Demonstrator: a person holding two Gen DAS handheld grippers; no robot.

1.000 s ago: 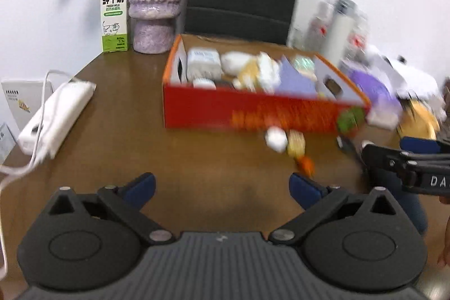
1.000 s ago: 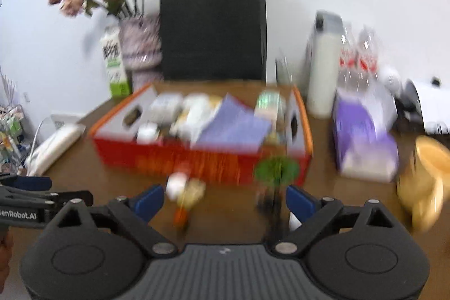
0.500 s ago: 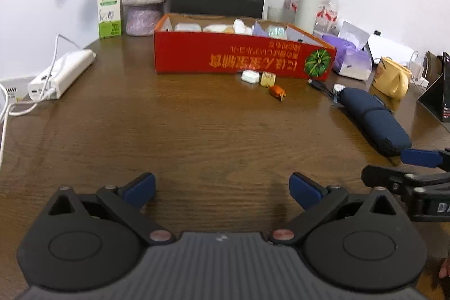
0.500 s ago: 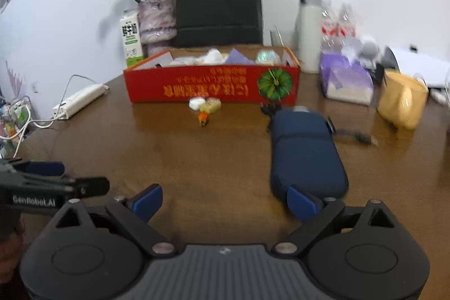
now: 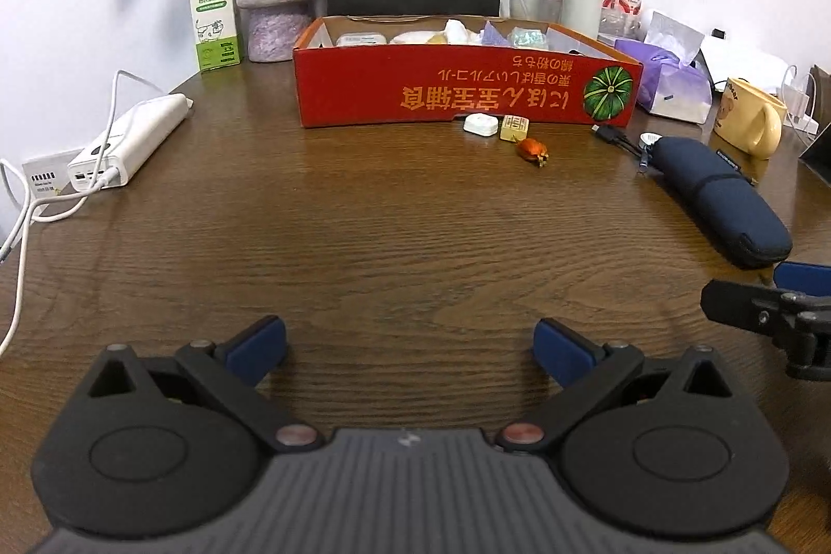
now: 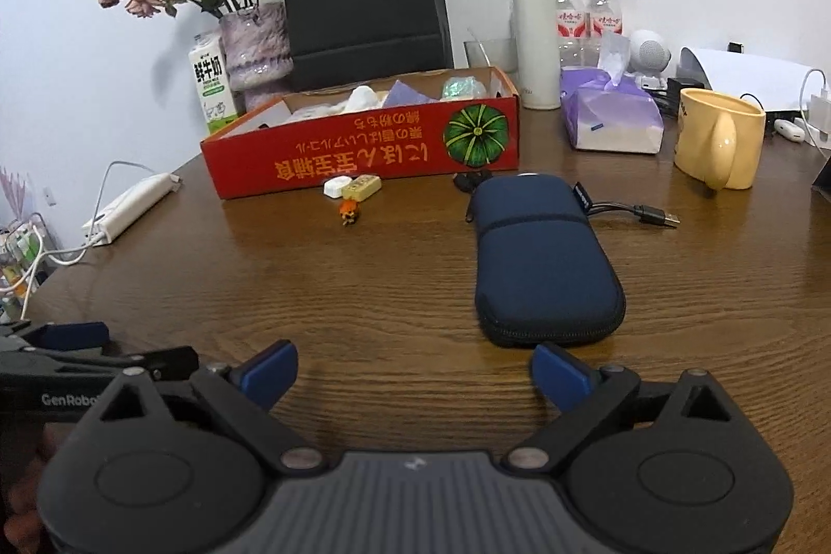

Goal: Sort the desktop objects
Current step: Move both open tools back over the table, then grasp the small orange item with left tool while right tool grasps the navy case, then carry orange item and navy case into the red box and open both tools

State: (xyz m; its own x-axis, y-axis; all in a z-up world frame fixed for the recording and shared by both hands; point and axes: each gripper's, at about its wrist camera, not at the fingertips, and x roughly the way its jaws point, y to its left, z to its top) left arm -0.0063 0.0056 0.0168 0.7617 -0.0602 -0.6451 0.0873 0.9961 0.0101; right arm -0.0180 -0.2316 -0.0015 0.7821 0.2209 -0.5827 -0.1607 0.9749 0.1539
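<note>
- Sorting is judged partly done: several items are seen inside the red box [image 6: 363, 149]
- Three small items [image 6: 353, 190] and a navy pouch [image 6: 545, 263] are left on the counter [image 5: 363, 232]
- Left gripper [image 5: 410, 341] and right gripper [image 6: 415, 369] are held apart, empty

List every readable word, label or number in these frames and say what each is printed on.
"鲜牛奶 FRESH MILK": milk carton.
"GenRobo", cut off: left gripper body, right wrist view.
Upside-down orange print on the red box: not confidently readable.
Bottle labels and mug print: too small.
</note>
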